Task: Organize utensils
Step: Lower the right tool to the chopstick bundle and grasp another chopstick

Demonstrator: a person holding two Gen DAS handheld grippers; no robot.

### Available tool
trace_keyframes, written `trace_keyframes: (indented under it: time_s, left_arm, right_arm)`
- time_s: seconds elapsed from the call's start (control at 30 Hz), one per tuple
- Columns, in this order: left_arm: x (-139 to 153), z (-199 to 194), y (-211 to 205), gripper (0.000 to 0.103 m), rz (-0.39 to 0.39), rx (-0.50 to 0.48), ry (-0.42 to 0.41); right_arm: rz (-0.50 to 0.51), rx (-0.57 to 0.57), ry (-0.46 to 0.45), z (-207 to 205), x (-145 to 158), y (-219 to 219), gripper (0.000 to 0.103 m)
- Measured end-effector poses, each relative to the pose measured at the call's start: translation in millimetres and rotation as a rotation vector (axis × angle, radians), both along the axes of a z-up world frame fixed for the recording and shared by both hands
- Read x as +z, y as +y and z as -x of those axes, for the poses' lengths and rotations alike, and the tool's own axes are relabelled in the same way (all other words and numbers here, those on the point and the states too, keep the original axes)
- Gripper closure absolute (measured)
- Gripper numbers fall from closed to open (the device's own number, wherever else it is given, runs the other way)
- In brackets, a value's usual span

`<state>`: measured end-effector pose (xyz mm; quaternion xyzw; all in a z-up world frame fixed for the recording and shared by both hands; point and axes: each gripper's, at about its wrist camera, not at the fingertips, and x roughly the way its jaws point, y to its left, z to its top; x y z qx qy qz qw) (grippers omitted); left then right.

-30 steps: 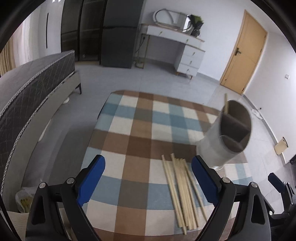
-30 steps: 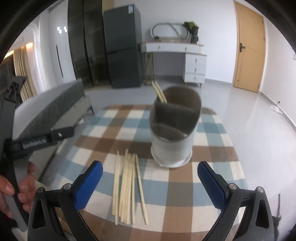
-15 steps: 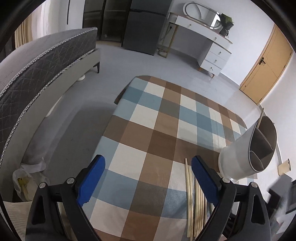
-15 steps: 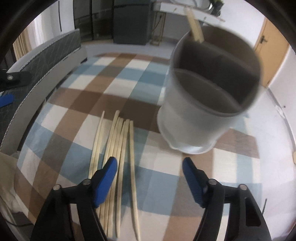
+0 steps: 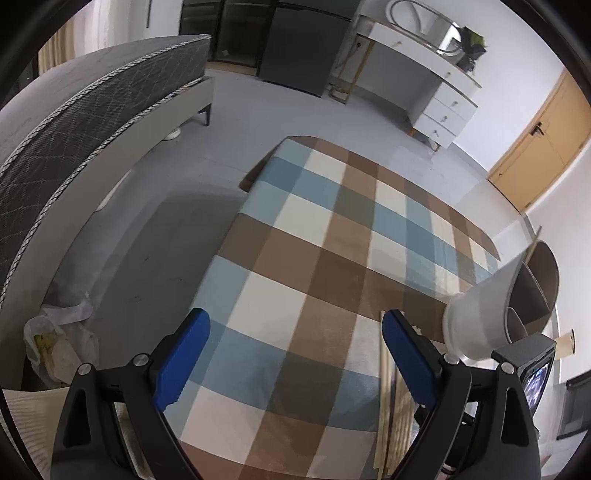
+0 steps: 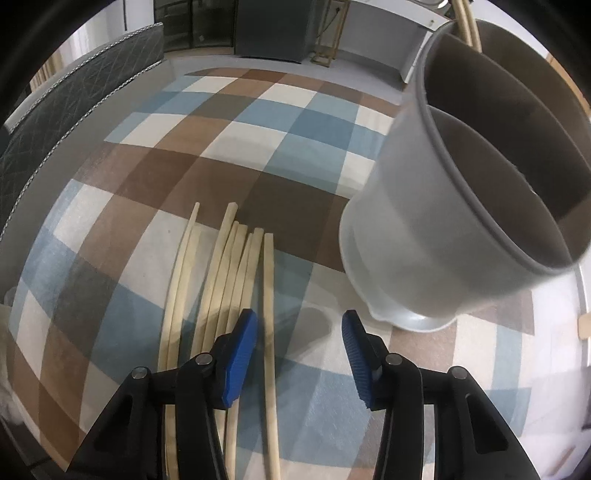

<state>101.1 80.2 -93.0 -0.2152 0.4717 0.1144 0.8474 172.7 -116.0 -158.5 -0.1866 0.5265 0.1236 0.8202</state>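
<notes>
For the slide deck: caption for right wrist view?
Right tongs closing around the rightmost chopstick on the checkered cloth, beside the grey holder.

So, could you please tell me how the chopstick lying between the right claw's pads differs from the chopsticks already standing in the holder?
The lone chopstick lies flat on the checked cloth, while the stored chopsticks stand upright in the grey holder. The lone one shows nearly its whole length; the stored ones show only their tips above the rim. The right claw, which has just been closing, straddles the lone one without pressing it. Both are pale wood.
</notes>
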Motion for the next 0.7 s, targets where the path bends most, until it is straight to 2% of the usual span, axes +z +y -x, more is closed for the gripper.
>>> trace_keyframes:
  time_s: [0.17,0.37,0.47,0.5,0.53,0.63,0.7]
  left_arm:
    - [-0.7,0.0,4.1,0.012,0.005,0.014,0.004]
    - [-3.1,-1.0,9.2,0.012,0.006,0.029,0.016]
    - [-5.5,-1.0,13.3,0.012,0.016,0.041,0.024]
    - [-6.5,-1.1,13.6,0.012,0.019,0.041,0.026]
    - [-8.4,-2.0,13.1,0.012,0.018,0.036,0.030]
    - [-17.0,-6.4,8.8,0.012,-0.018,0.009,0.059]
    - [-23.0,-6.4,7.2,0.012,-0.010,-0.003,0.069]
  right_arm:
    - [0.016,0.027,-0.011,-9.6,-2.6,11.8,0.063]
    - [-0.016,0.027,0.004,-27.9,-4.6,23.0,0.076]
    - [-0.057,0.023,0.025,-36.6,-5.1,26.1,0.087]
    - [-0.068,0.031,0.033,-39.0,-6.4,28.5,0.095]
    - [-0.082,0.040,0.040,-39.8,-6.9,29.4,0.098]
    - [-0.102,0.029,0.054,-36.1,-5.4,27.3,0.098]
    - [-0.137,0.020,0.053,-31.4,1.0,22.6,0.098]
